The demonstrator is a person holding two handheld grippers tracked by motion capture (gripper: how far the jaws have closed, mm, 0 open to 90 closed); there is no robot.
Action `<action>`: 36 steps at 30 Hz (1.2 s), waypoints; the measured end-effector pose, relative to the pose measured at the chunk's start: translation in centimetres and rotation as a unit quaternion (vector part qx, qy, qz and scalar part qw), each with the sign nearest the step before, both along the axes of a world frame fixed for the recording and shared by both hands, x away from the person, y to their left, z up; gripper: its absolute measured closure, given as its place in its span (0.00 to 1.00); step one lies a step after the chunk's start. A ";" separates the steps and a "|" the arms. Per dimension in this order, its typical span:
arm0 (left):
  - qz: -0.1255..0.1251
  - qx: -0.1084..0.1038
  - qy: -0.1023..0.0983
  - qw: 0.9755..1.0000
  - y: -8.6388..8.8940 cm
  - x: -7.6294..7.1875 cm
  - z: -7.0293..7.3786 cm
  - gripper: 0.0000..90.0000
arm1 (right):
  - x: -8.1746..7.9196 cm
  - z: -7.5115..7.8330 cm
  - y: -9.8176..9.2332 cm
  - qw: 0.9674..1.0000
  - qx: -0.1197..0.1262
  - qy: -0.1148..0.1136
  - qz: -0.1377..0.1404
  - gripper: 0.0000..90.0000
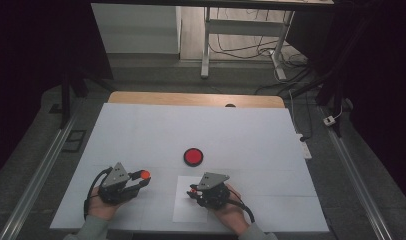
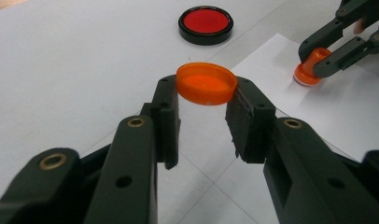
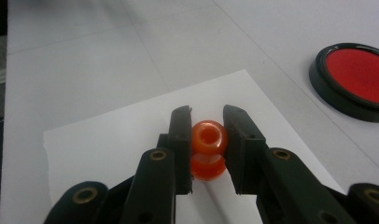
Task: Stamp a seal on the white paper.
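Orange cap [image 2: 207, 83] is already off, pinched by the left tool [image 2: 204, 100]; the stamp [image 3: 208, 149] is gripped on paper [image 3: 117, 135] by the right tool [image 3: 207, 116], inking judged pending.

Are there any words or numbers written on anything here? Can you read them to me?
There is nothing to read here.
The orange cap in the left gripper: plain, no letters.
The orange stamp in the right gripper: no label that can be seen.
The red ink pad: plain red in a black rim.
The white sheet of paper: blank where it shows.
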State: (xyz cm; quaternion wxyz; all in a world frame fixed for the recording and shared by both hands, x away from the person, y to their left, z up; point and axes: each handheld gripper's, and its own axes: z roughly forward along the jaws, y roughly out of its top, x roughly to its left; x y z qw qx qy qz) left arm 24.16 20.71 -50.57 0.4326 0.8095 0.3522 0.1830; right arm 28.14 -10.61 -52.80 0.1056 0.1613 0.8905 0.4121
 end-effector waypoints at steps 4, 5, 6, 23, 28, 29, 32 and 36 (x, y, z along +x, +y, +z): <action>0.000 0.000 -0.001 1.000 0.0 0.0 0.0 0.72 | 0.3 -0.1 -0.1 1.000 0.006 0.015 0.003 0.81; 0.001 0.000 -0.001 1.000 0.0 0.0 0.0 0.72 | 0.3 -0.1 -0.1 1.000 0.005 0.013 0.003 0.81; 0.001 0.000 -0.001 1.000 0.0 0.0 0.0 0.72 | 0.3 -0.1 -0.1 1.000 0.003 0.013 0.004 0.81; 0.004 -0.003 -0.002 1.000 0.1 0.0 0.1 0.72 | 0.4 -0.4 -0.4 1.000 0.016 0.013 0.005 0.81; 0.004 -0.002 -0.002 1.000 0.1 -0.1 0.2 0.72 | 0.3 -0.5 -0.5 1.000 0.019 0.008 0.007 0.81; 0.005 -0.003 -0.002 1.000 0.2 -0.1 0.2 0.72 | 0.3 -0.5 -0.4 1.000 0.018 0.008 0.006 0.81; 0.006 -0.004 -0.002 1.000 0.2 0.0 0.2 0.72 | 0.3 -0.6 -0.4 1.000 0.022 0.011 0.006 0.81; 0.005 -0.002 -0.002 1.000 0.2 0.0 0.2 0.72 | 0.3 -0.6 -0.5 1.000 0.020 0.011 0.005 0.81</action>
